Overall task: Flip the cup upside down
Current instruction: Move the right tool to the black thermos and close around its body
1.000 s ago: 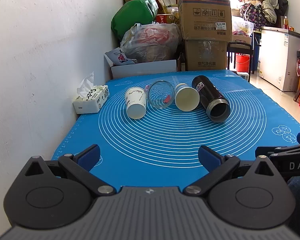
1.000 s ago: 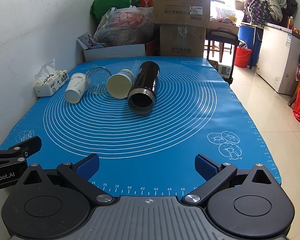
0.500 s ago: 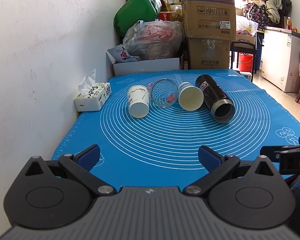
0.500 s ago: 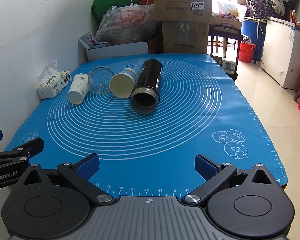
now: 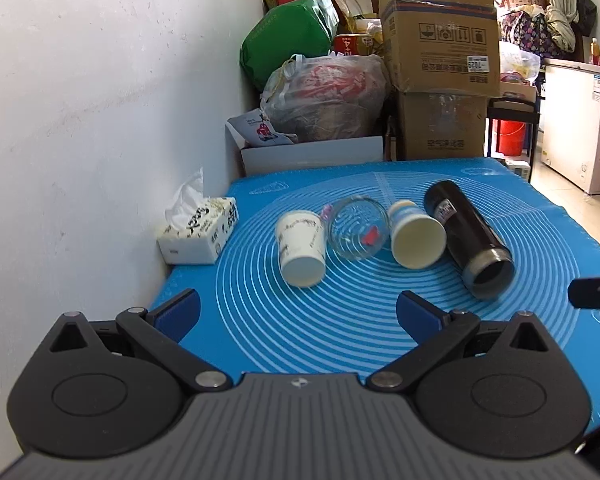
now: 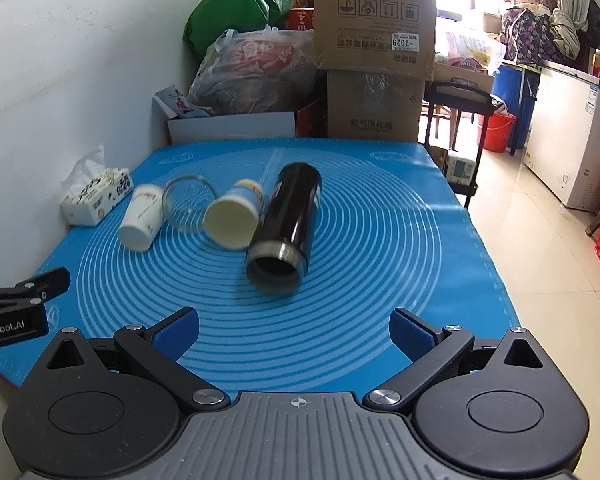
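Note:
Several cups lie on their sides in a row on the blue mat [image 5: 380, 320]: a white paper cup [image 5: 301, 247], a clear glass [image 5: 358, 233], a cream paper cup [image 5: 416, 239] and a black flask [image 5: 470, 238]. They also show in the right wrist view: white cup [image 6: 142, 222], glass [image 6: 188, 202], cream cup [image 6: 234, 218], flask [image 6: 286, 226]. My left gripper [image 5: 298, 312] is open and empty, well short of the white cup. My right gripper [image 6: 294, 330] is open and empty, short of the flask's mouth.
A tissue box [image 5: 200, 232] sits at the mat's left edge by the white wall. Cardboard boxes [image 5: 440, 60], bags and a white box [image 5: 312, 158] stand behind the table. Tiled floor [image 6: 540, 240] lies beyond the mat's right edge.
Both grippers have moved forward toward the cups, which now look closer. The cups have not moved. Both grippers stay open.

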Available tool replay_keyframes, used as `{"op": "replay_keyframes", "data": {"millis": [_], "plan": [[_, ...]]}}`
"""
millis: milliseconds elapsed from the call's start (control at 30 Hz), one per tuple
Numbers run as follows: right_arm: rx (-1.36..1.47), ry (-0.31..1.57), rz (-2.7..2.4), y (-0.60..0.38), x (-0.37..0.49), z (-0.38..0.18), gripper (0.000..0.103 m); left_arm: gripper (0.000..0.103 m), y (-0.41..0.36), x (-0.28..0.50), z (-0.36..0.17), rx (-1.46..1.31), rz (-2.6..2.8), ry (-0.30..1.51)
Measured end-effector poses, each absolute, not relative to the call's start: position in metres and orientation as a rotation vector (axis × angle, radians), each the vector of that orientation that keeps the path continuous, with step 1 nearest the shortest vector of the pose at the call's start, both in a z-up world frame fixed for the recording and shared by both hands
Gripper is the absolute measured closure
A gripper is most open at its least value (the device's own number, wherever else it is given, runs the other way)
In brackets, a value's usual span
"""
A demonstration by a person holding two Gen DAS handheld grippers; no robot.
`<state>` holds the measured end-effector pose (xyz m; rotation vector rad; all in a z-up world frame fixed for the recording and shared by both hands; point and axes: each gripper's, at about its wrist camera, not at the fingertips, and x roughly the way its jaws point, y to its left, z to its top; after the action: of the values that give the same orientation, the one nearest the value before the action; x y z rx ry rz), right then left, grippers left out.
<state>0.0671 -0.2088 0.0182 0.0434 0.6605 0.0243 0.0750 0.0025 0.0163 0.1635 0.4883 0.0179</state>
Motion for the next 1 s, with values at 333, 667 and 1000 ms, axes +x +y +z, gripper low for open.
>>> {"op": "replay_keyframes", "data": {"millis": [333,667,1000], "plan": [[0.046,0.685,0.036,-0.218,0.141,0.03,0.009,0.0,0.001,0.112,0.005,0.147,0.004,0.53],[0.043,0.779,0.019,-0.226,0.235,0.018,0.017,0.0,-0.006,0.163,-0.018,0.118,0.009,0.581],[0.053,0.888,0.033,-0.221,0.307,-0.012,0.019,0.0,-0.001,0.195,-0.036,0.112,0.025,0.615]]}}
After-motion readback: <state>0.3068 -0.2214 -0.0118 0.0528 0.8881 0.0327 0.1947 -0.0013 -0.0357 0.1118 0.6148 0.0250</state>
